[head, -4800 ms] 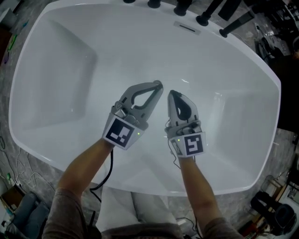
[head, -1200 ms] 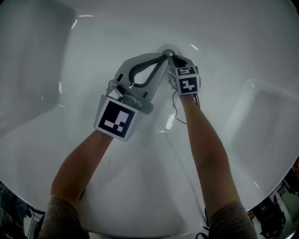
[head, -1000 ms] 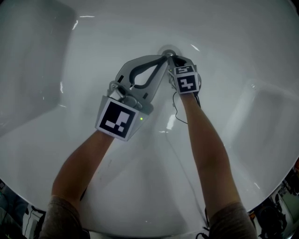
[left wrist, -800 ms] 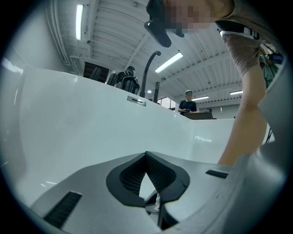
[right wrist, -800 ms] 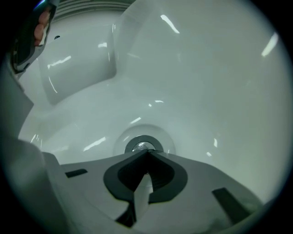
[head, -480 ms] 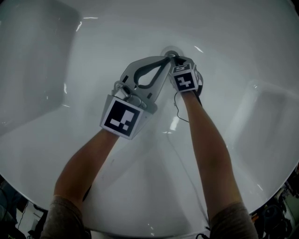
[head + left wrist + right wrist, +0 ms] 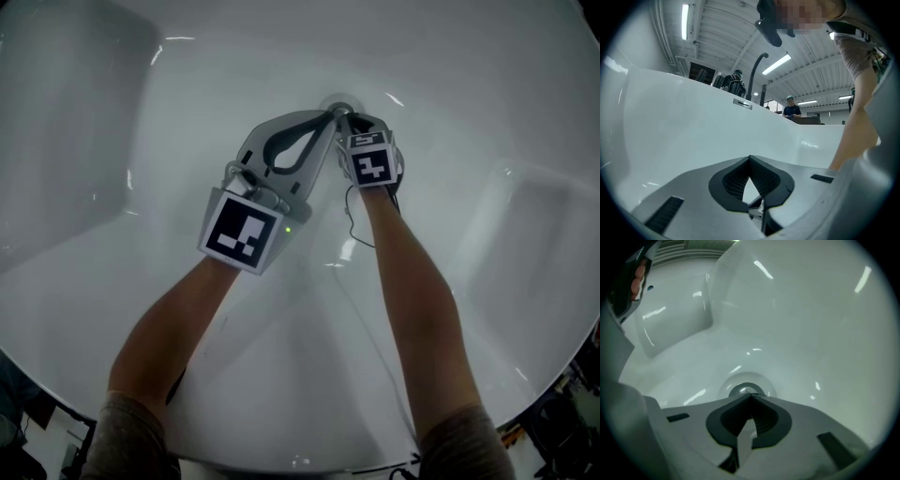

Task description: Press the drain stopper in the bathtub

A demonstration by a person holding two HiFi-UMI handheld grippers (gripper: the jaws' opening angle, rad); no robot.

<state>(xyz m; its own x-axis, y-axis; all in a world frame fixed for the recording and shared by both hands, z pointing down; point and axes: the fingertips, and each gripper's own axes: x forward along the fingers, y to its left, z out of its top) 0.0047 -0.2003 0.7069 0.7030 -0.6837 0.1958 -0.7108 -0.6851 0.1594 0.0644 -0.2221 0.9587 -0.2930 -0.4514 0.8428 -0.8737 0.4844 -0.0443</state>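
Down at the bottom of the white bathtub (image 7: 487, 103) sits the round metal drain stopper (image 7: 742, 390); the right gripper (image 7: 750, 396) has its two jaws pressed together with nothing between them, and its tip is right at the stopper; the left gripper (image 7: 749, 158) is closed and empty too; its tip is just beside the right one.

Stopper (image 7: 743, 391) lower half hidden behind right gripper (image 7: 750, 396) tips; touching or not, can't tell. Tub (image 7: 94, 141) cut off at all head-view edges.
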